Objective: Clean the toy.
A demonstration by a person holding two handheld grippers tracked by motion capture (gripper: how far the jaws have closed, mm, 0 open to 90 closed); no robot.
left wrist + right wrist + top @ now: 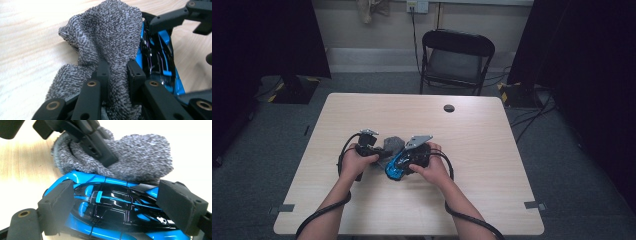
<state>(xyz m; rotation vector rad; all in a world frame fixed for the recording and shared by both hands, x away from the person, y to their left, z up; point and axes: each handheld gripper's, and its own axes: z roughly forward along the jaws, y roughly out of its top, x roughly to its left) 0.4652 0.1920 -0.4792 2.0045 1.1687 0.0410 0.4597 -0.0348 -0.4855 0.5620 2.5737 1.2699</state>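
A grey terry cloth [110,35] is bunched between the jaws of my left gripper [117,72], which is shut on it. The cloth [393,144] lies against the roof side of a glossy blue and black toy car [396,167]. My right gripper [119,206] grips the car [100,217] end to end, with one pad on each end. In the right gripper view the cloth [140,155] rests on the car's far edge and a jaw of the left gripper [100,147] reaches into it. Both grippers meet near the front middle of the table [472,150].
A small dark round hole [449,108] sits toward the table's far edge. A black folding chair [457,55] stands beyond the table. Cables trail from both grippers over the near edge. Grey tape marks [532,205] lie at the front corners.
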